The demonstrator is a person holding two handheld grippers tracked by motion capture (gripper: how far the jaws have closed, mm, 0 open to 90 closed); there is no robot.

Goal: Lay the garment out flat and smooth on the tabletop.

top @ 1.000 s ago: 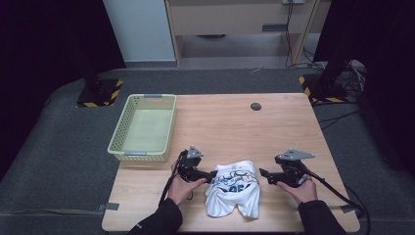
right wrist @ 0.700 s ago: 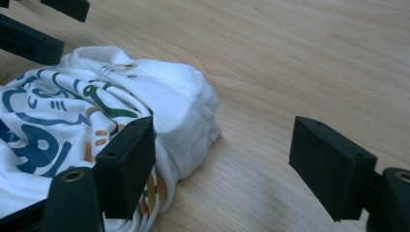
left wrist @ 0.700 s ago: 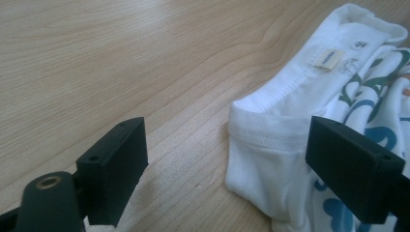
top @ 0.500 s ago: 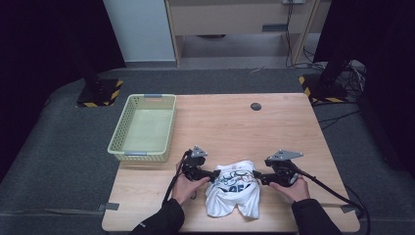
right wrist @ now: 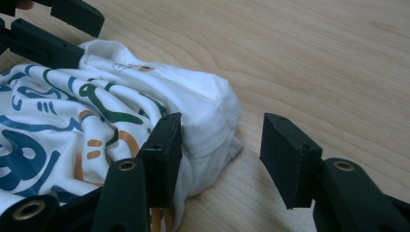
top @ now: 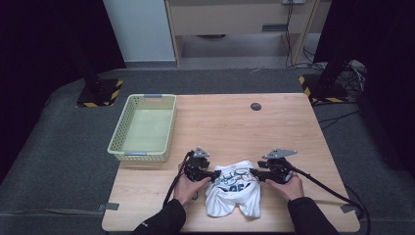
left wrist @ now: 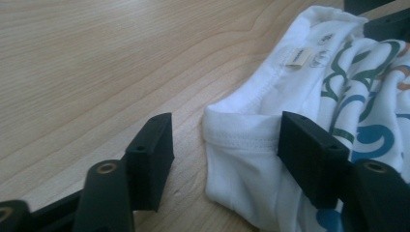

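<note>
Shirt (top: 232, 191): crumpled white cloth with a printed pattern, laid at the near edge of the table (top: 274, 127), between both grippers.
Left gripper (left wrist: 225, 145): jaws half apart and just closing; a folded hem is set between them, not yet pinched.
Right gripper (right wrist: 220, 147): jaws half apart, just closing; a corner fold is bracketed, unpinched.
Basket (top: 117, 147): stood at the table's left, well apart.

The white shirt (left wrist: 338, 96) runs off the left gripper view's right edge, its print cut short.

A lab-like recording space: a wooden tabletop (top: 274, 127) on grey carpet (top: 58, 147), dark curtains (top: 49, 39), hazard-striped stand bases (top: 98, 94), loose cables (top: 355, 73).
</note>
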